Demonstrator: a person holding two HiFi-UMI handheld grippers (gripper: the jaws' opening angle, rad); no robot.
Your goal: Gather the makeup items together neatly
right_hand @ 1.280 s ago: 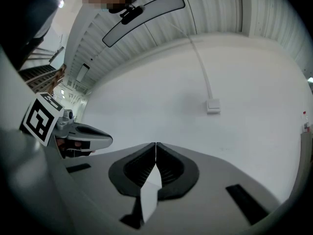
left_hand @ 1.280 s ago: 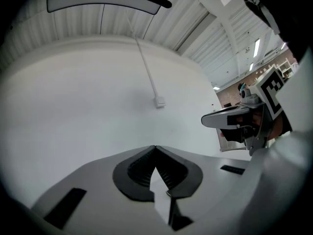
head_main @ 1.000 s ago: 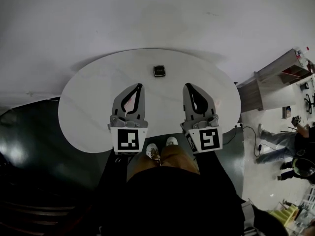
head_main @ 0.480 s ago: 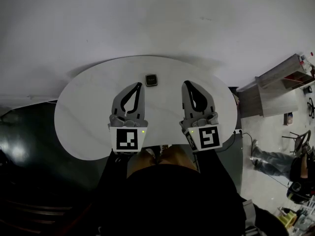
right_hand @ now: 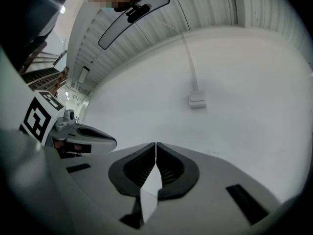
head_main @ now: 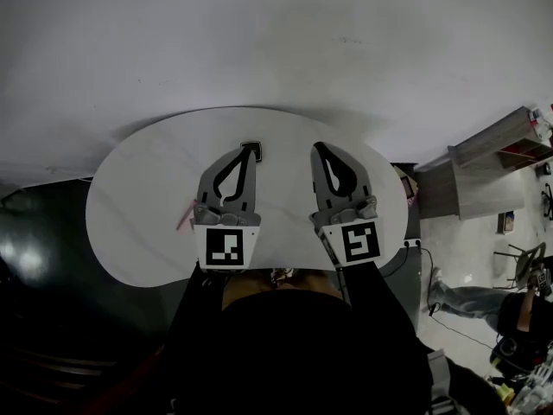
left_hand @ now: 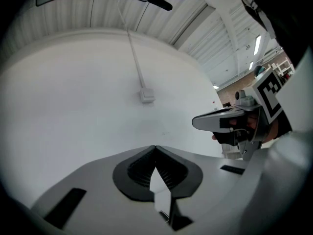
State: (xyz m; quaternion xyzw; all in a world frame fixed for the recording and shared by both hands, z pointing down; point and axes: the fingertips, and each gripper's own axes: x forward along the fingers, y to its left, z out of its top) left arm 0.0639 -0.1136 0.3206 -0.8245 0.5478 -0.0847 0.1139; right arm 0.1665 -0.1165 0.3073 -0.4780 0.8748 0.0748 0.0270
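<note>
A small black square compact lies on the white oval table, just beside the tip of my left gripper, partly hidden by it. A thin pink stick lies on the table left of that gripper. A small pinkish item sits at the table's right edge. My right gripper hovers parallel to the left one. Both are shut with nothing in them. In the gripper views the left gripper and the right gripper point level at a white wall.
A white wall runs behind the table, with a cable and a small box on it. A wooden shelf unit stands to the right. A person is at the far right. Dark floor lies to the left.
Both grippers have moved forward over the table. The black compact, once well ahead of them, now lies at the left gripper's tip. The pink stick has come into view.
</note>
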